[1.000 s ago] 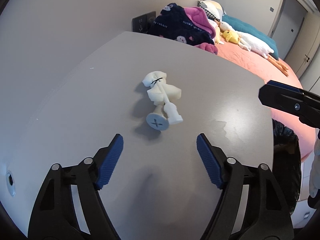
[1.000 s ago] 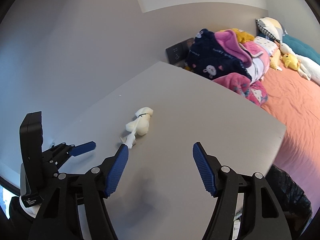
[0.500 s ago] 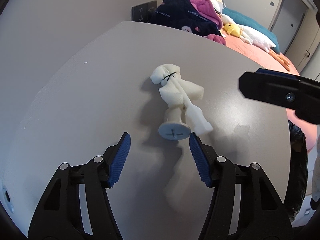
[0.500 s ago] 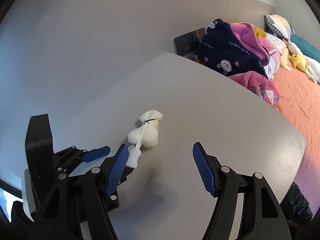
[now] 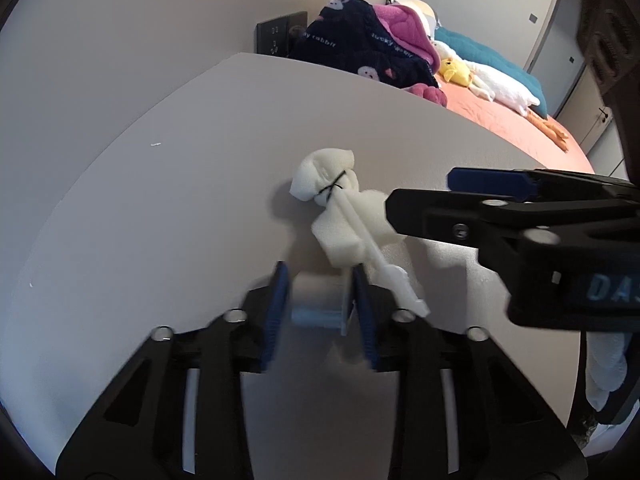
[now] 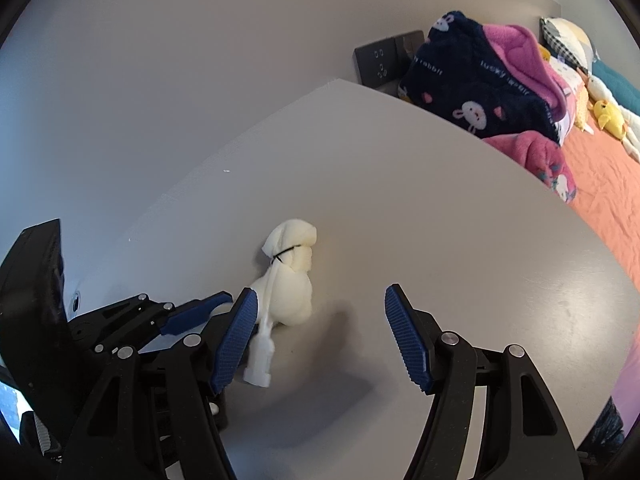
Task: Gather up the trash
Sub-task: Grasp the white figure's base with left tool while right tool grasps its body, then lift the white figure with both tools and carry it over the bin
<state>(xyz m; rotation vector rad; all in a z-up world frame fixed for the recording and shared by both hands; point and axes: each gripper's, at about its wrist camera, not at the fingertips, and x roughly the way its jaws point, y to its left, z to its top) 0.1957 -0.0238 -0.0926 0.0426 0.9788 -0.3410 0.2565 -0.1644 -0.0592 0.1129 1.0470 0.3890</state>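
While left tongs (image 5: 318, 312) close | foam bundle's (image 5: 344, 216) disc end between them

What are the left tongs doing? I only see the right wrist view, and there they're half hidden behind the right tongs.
Observer: The left tongs have just been closing around a pale blue disc on a short stub. It sits between their pads, but blur hides whether they press on it.
Visitor: Is that disc part of the white foam thing?
Observer: It lies right at the near end of the foam bundle. I cannot tell whether it is attached.
Visitor: Is there anything past the bed?
Observer: Yes, grey doors stand beyond the bed.
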